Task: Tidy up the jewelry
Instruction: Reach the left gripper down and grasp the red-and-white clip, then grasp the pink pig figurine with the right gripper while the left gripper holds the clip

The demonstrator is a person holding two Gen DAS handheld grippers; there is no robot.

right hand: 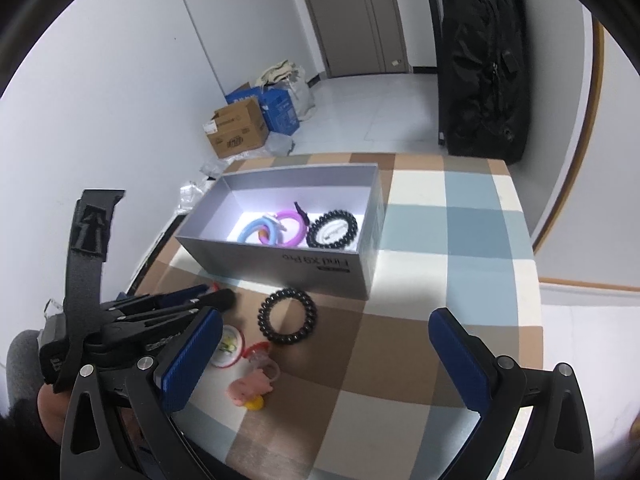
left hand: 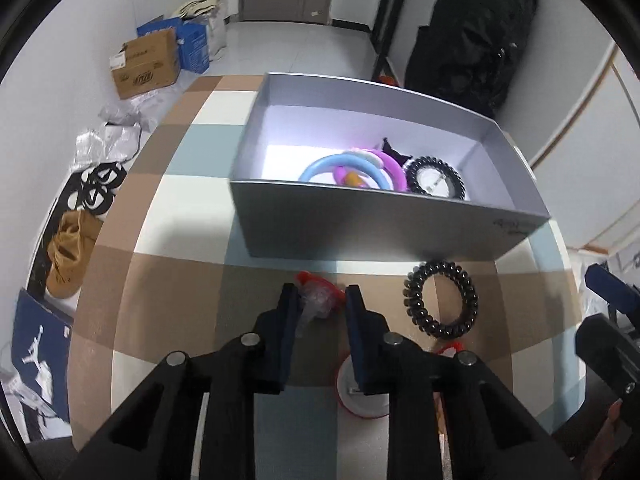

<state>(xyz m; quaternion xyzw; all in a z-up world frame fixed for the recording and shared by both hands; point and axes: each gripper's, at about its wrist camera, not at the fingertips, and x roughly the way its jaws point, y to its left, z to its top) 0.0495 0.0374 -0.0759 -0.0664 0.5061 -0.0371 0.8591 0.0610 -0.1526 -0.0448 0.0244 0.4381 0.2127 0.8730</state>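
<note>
Two tools are hovering over a checked tabletop (right hand: 472, 224), both angled down toward a grey box (left hand: 384, 228). Inside the box, a blue ring (left hand: 320, 166), a purple ring (left hand: 390, 164) and a black coil band (left hand: 435, 178) are lying together toward its right end as the left wrist view shows it, touching one another.

Just in front of the box, a second black coil (left hand: 442, 300) is lying flat on the tabletop, apart from the box wall. Left of that coil, the left tool (left hand: 322, 300) is sitting with its pads narrowed around a red and clear trinket (left hand: 320, 290); the piece is lying between the pads, but whether they are pressing on it cannot be told. Nearer than the box, under that tool's right finger, a round white disc with a red rim (left hand: 362, 394) is resting on the tabletop.

In the right wrist view the right tool (right hand: 324, 356) is standing spread wide and gripping nothing. Between its fingers, nearer than the coil, a pink charm (right hand: 250, 388) is lying beside the disc.
</note>
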